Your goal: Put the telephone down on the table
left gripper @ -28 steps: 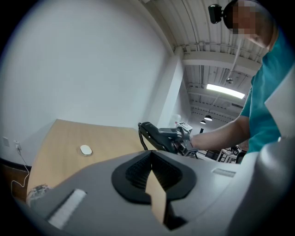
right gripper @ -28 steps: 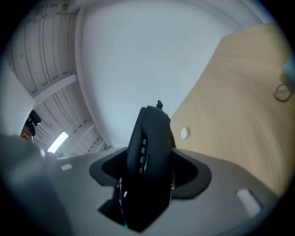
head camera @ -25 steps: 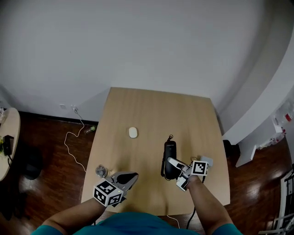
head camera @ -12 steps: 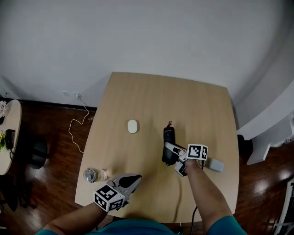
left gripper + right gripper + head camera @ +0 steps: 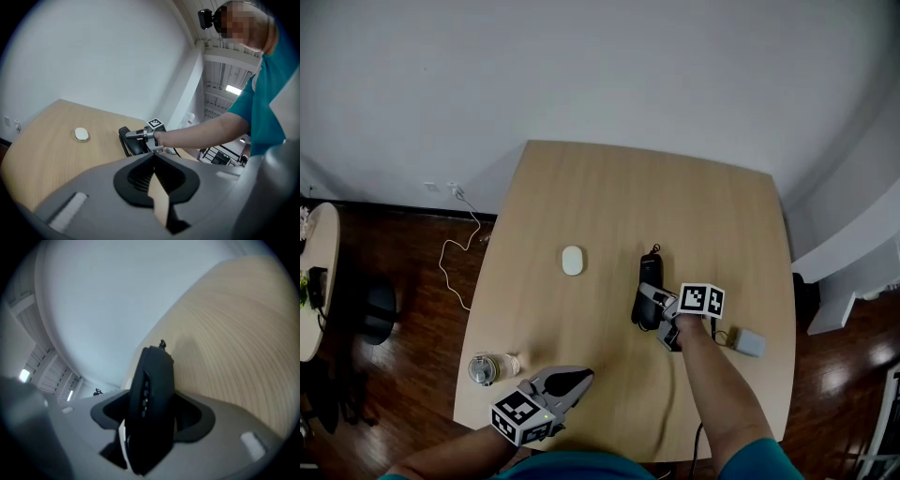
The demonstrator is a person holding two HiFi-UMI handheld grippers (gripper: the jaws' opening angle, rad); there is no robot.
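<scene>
Since 1.1 s ago the right gripper (image 5: 654, 307) has come lower: in the right gripper view the wood grain of the worktop (image 5: 609, 197) now fills far more of the frame behind the telephone (image 5: 649, 270). Head view, against 0.5 s ago: the small grey box (image 5: 748, 342) now lies further from that gripper, toward the right edge.

Right gripper: jaws clamped on the telephone at its lower half, one jaw on each long side. Handset is black, with a row of keys showing on one face in the right gripper view. Its long axis runs from the front edge toward the far edge. Position: right of the worktop's middle, low over the wood. Cannot tell whether its underside touches the surface. A dark cord shows beside it in the left gripper view.

Left gripper (image 5: 577, 377): jaws together, nothing between them. It hangs at the front edge, left of middle, well apart from the telephone.

Other items:
- White oval puck (image 5: 572, 260) lies left of the telephone, near the worktop's middle, apart from it.
- Clear jar (image 5: 484, 368) sits near the front left corner, just beside the left gripper.
- Grey box sits near the right edge, right of the person's forearm, with a thin cable at it.
</scene>
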